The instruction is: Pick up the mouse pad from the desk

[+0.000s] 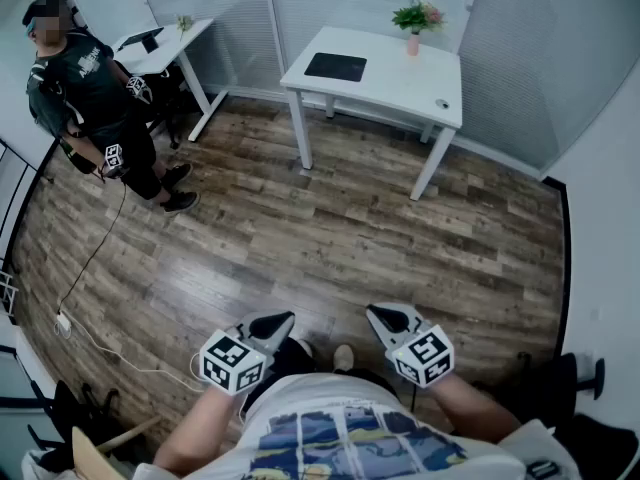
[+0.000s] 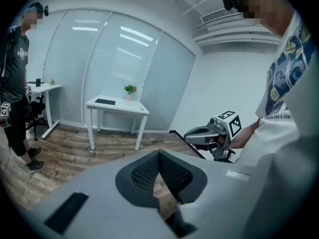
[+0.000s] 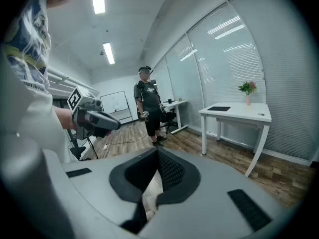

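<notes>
Wood floor lies between the person and the white table (image 1: 400,83), and the black mouse pad (image 1: 335,66) lies flat on the table's left half. The left gripper (image 1: 279,322) and right gripper (image 1: 384,318) are well short of the table, jaws pressed together on nothing. The approach looks unstarted, so the next move is to reach the table and spread the jaws.

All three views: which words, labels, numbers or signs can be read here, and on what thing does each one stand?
"like a star": on the wearer's printed T-shirt, under the picture; the words before it are cut off.
White print on the standing person's dark shirt: too blurred to read.
Marker cubes: black-and-white square patterns only, no letters.
Whiteboard: any marks are too small to read.
</notes>
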Action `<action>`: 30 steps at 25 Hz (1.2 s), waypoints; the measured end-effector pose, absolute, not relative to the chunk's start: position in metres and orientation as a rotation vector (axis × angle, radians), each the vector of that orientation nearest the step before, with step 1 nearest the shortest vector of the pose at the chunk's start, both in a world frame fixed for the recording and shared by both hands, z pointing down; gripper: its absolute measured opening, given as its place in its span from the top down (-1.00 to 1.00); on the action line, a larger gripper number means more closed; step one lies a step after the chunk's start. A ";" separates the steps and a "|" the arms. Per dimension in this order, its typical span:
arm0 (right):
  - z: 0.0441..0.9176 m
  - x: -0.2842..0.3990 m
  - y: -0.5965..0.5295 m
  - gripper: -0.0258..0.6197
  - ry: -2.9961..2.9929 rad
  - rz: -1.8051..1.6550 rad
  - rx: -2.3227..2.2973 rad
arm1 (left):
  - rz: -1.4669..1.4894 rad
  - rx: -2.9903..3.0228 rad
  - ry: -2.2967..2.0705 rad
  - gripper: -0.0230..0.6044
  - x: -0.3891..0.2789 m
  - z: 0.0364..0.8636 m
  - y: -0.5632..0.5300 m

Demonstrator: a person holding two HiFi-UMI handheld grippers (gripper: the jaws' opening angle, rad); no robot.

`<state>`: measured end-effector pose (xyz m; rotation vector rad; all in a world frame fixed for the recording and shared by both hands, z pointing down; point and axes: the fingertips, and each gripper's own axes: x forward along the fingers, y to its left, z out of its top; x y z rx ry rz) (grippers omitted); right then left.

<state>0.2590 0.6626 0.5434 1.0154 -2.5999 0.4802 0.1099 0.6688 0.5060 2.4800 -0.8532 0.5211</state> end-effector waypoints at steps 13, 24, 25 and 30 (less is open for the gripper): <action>0.546 0.218 0.574 0.92 -2.509 0.479 1.135 | 0.446 2.548 -0.706 0.92 0.076 0.505 0.574; 0.518 0.099 0.451 0.77 -2.466 0.421 1.266 | 0.415 2.595 -0.592 0.92 -0.043 0.487 0.455; 0.518 0.091 0.444 0.74 -2.457 0.427 1.280 | 0.419 2.600 -0.583 0.92 -0.052 0.487 0.448; 0.518 0.058 0.425 0.75 -2.431 0.426 1.289 | 0.423 2.599 -0.563 0.92 -0.092 0.498 0.425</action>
